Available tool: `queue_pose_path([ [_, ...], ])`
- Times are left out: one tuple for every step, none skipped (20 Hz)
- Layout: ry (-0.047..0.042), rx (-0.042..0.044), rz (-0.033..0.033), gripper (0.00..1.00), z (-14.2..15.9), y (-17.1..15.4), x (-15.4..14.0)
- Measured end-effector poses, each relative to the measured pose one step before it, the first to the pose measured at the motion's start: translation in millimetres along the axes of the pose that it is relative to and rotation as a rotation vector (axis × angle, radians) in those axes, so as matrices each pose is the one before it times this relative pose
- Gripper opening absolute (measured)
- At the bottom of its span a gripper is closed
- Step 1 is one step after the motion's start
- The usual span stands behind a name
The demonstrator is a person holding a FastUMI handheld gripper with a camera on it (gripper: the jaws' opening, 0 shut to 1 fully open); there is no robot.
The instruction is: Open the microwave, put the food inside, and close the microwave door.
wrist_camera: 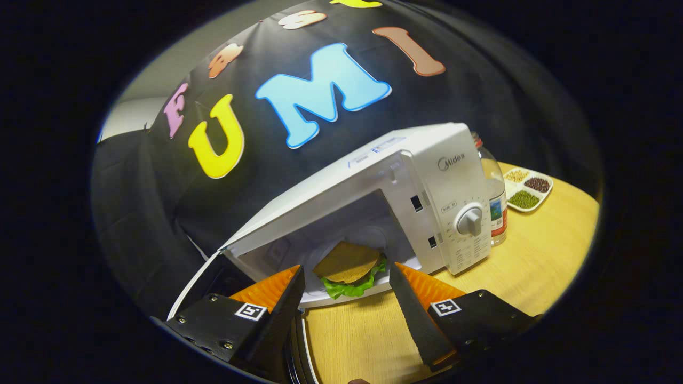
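The gripper (347, 280) has its fingers spread wide apart and holds nothing, hovering over the wooden table (539, 266). Just ahead, in the gap between the fingertips, a burger (348, 268) sits inside the white microwave (427, 176), whose door (200, 282) hangs open off to the left. Beyond the microwave to the right stand a clear bottle (493, 186) and a divided dish of beans (527, 189).

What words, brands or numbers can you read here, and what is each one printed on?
"Midea": brand at the top of the microwave control panel.
Print around the microwave's dial: too small to read.
Bottle label: too blurred to read.
Fingers: spread open, carrying square black-and-white marker tags, no words; burger lies beyond them, inside the microwave.
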State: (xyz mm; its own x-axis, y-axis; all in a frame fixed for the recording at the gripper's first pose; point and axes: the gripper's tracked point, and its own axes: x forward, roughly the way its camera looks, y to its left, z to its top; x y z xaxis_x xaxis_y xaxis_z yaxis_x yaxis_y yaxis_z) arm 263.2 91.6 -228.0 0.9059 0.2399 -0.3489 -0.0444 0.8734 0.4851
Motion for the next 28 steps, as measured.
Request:
queue_pose_path([
  [-0.00543,-0.02716,0.01942,0.96,0.85,8.24,-14.98],
  [-0.00318,-0.02061,0.01648,0.96,1.84,8.23,-15.31],
  [-0.00572,-0.01861,0.02145,0.96,1.35,9.05,-14.90],
  [-0.01065,-0.02005,0.01201,0.97,2.25,7.68,-14.67],
  [-0.01615,-0.02186,0.00823,0.97,4.56,7.80,-14.30],
  [-0.01220,-0.02128,0.02197,0.97,3.64,10.88,-13.70],
  [-0.00828,-0.01666,0.02179,0.97,2.00,12.00,-11.38],
  [-0.00738,-0.01569,0.02440,0.97,2.46,13.68,-11.37],
  [-0.00808,-0.01484,0.02437,0.97,2.48,13.22,-10.34],
  [-0.00539,-0.01178,0.02173,0.97,1.38,13.30,-8.55],
  [-0.00776,-0.01217,0.02739,0.97,-0.53,15.05,-7.96],
  [-0.01113,-0.01522,0.02063,0.97,1.07,13.61,-7.85],
  [-0.01142,-0.01567,0.02278,0.97,0.85,14.41,-4.23],
  [-0.00330,-0.01542,0.02608,0.97,0.26,16.27,-4.76],
  [0.00031,-0.01112,0.02746,0.97,-3.40,14.93,-4.64],
  [0.00615,-0.00785,0.03005,0.97,-3.52,15.82,-3.94],
  [0.00628,-0.00836,0.02715,0.97,-4.47,14.43,-2.60],
  [0.00536,-0.00794,0.02674,0.94,-3.46,14.33,-1.98],
  [0.01123,-0.01143,0.02320,0.93,-5.94,12.72,-0.75],
  [0.01071,-0.01004,0.02652,0.93,-5.87,12.98,-1.74],
  [0.01387,-0.01707,0.03139,0.93,-7.41,13.72,-0.44],
  [0.01646,-0.02173,0.02328,0.89,-7.93,11.32,-1.02],
  [0.02154,-0.01799,0.02350,0.79,-10.31,8.95,-0.97],
  [0.02412,-0.01448,0.01671,0.68,-11.25,9.16,2.44],
  [0.02094,-0.01347,0.00045,0.49,-10.29,2.19,1.51],
  [0.02452,-0.01479,0.00066,0.30,-9.88,3.35,2.14],
  [0.01812,-0.01749,-0.02999,0.24,-9.66,-4.95,0.65],
  [0.02215,-0.01422,0.00502,0.02,-5.87,0.50,2.38],
])
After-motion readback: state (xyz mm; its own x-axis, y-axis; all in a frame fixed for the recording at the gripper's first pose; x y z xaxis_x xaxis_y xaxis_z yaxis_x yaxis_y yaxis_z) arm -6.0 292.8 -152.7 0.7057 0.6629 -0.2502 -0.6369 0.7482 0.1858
